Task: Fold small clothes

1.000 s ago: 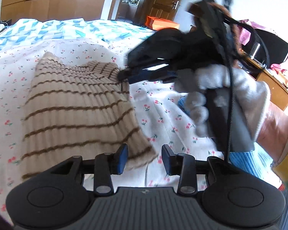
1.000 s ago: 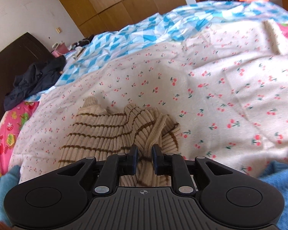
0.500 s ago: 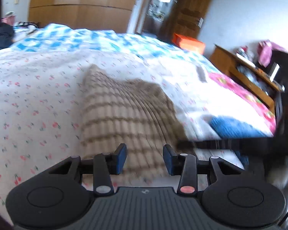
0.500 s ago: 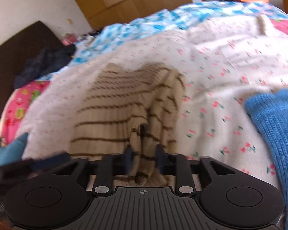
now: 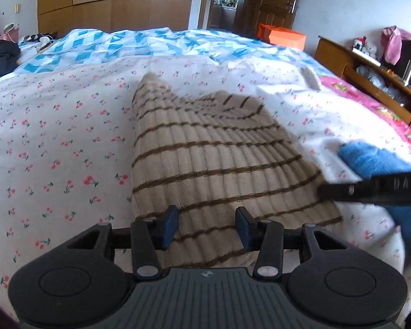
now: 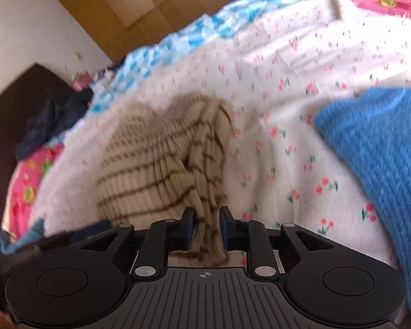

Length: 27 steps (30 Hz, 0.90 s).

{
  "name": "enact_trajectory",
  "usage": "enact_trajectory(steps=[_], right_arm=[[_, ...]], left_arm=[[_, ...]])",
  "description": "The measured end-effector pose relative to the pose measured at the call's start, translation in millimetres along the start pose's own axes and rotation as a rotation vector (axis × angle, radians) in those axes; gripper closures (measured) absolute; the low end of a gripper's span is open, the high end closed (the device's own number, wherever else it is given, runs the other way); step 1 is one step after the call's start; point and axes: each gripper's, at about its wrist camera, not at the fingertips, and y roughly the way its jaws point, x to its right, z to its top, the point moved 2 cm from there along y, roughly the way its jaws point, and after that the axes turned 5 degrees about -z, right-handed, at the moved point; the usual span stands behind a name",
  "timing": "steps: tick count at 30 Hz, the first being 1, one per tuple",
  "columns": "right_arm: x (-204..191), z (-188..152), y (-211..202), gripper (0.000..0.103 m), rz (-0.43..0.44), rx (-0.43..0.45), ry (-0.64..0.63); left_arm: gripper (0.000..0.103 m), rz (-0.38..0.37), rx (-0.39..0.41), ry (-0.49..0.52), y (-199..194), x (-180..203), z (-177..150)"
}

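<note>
A beige ribbed knit garment with brown stripes [image 5: 205, 159] lies on the cherry-print bedsheet [image 5: 54, 142]. My left gripper [image 5: 205, 227] is open and empty, hovering over the garment's near hem. My right gripper [image 6: 205, 230] is shut on a fold of the same striped garment [image 6: 161, 161] at its near edge; the view is blurred. Part of the right gripper shows as a black bar [image 5: 370, 189] at the right of the left wrist view.
A blue knit garment [image 6: 380, 148] lies to the right of the striped one; it also shows in the left wrist view [image 5: 370, 159]. Dark clothes [image 6: 49, 120] sit at the far left by a headboard. A wooden dresser [image 5: 370, 76] stands beyond the bed's right side.
The right gripper has pulled its fold of the striped garment across and toward the near edge, and the garment now lies flatter. The left gripper has drawn back over the hem, still open.
</note>
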Motion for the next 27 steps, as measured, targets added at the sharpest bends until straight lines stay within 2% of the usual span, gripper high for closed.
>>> enact_trajectory(steps=[2,4,9,12,15,19,23,27], right_arm=[[-1.4,12.9,-1.5,0.081,0.012,0.071,0.034],[-3.4,27.1,10.4,0.081,0.028,0.107,0.074],[-3.7,48.9,70.2,0.079,0.017,0.084,0.163],[-4.4,49.2,92.7,0.071,0.028,0.065,0.169],[-1.6,46.2,100.0,0.068,0.023,0.079,0.131],[8.2,48.3,97.9,0.068,0.071,0.074,0.149],[10.1,56.4,86.5,0.068,0.088,0.123,0.141],[9.7,52.3,97.4,0.068,0.099,0.094,0.145]], left_arm=[[0.054,-0.012,0.025,-0.002,-6.1,2.4,5.6],[0.054,-0.011,0.045,-0.004,-8.0,3.4,12.7],[0.053,0.012,0.042,-0.004,4.3,2.8,24.8],[0.053,0.02,0.03,0.013,10.3,4.0,24.0],[0.052,0.028,0.012,0.026,16.3,5.8,21.2],[0.051,0.046,0.001,0.038,20.8,9.6,19.8],[0.047,0.065,-0.014,0.054,23.0,14.7,21.7],[0.046,0.089,-0.021,0.075,25.0,19.8,20.4]])
